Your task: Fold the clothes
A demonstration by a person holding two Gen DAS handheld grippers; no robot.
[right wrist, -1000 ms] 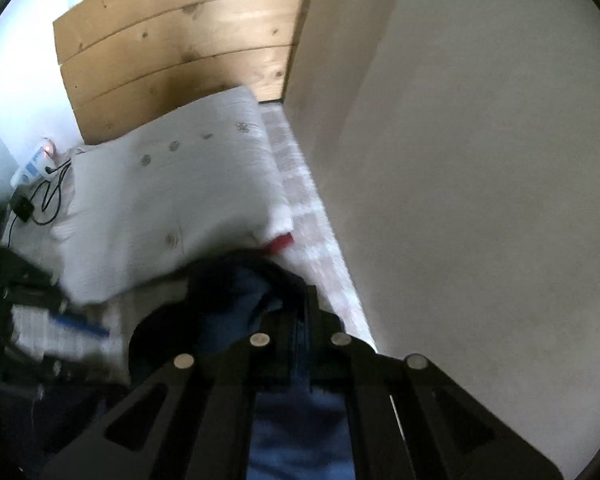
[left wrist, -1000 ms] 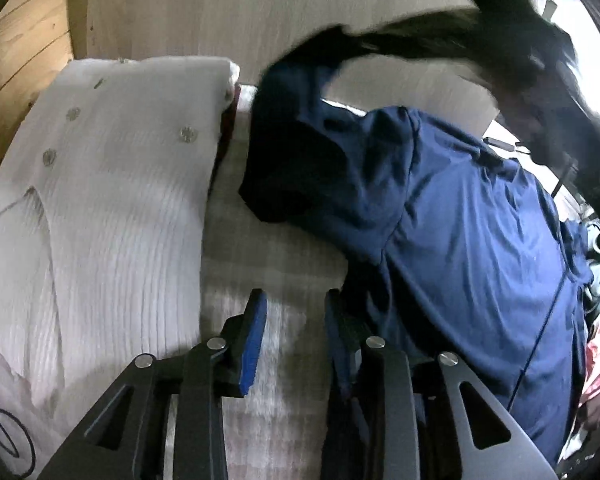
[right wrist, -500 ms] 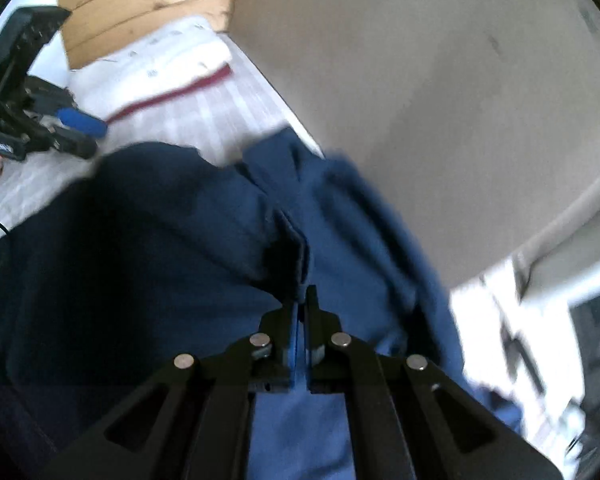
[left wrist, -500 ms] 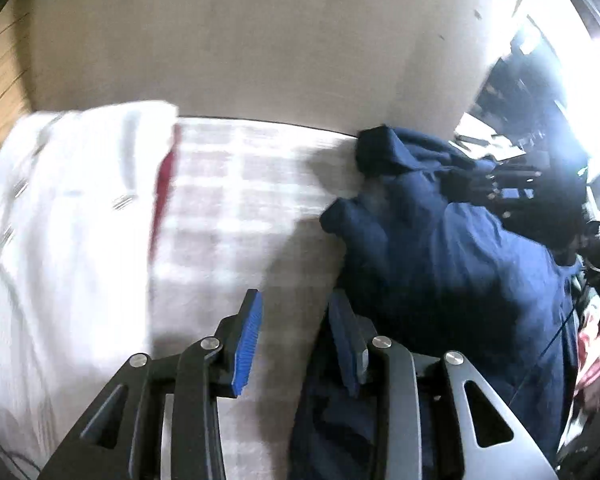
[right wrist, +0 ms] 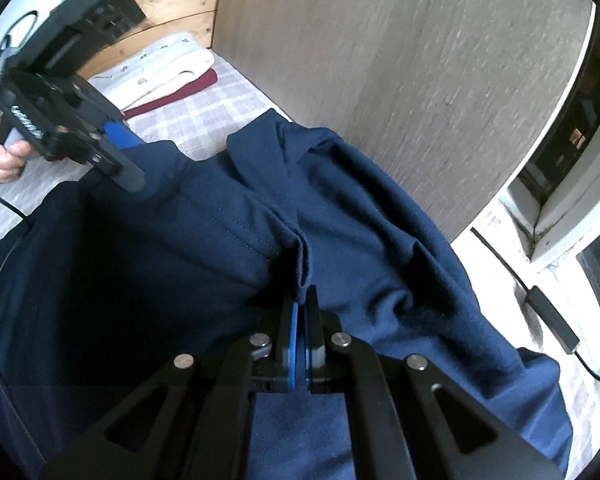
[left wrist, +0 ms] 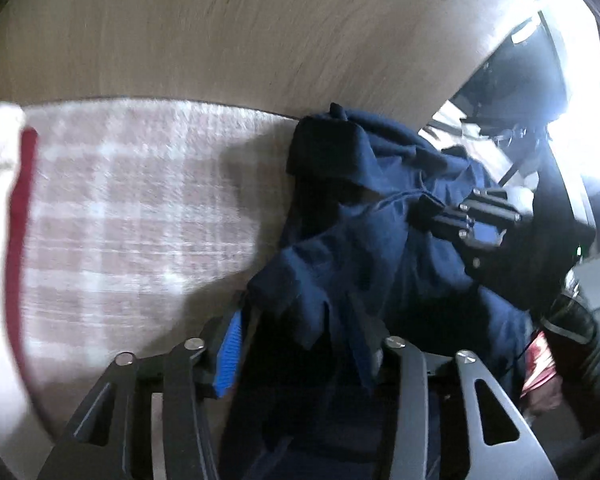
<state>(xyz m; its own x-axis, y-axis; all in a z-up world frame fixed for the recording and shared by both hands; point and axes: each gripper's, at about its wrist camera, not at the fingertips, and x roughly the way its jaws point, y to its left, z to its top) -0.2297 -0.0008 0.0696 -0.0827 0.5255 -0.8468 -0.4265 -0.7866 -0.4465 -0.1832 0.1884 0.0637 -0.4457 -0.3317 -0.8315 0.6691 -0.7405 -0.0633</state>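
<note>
Your right gripper is pinching a fold of the navy garment, its blue pads pressed together on the cloth just ahead of the camera. Your left gripper is standing spread, with navy cloth lying between its fingers but not clamped; in the right view it is hovering over the garment's far edge, held in your hand.

A second ago your right gripper was carrying a bunched end up high, toward the white stack; now it is sitting low with the garment spread ahead of it (one flap is lying doubled over the body, with a stitched hem showing). I judge that a fold is being laid across the middle, and your left gripper, which was looking at the stack, is now facing the garment, placed to catch the opposite edge.

Farther out, the garment is lying on a pink checked bedcover, crowding against a pale panel wall. Beyond your left gripper, white and dark red folded clothes are sitting stacked below wooden boards. A window frame and a cable are lying off to your right.
</note>
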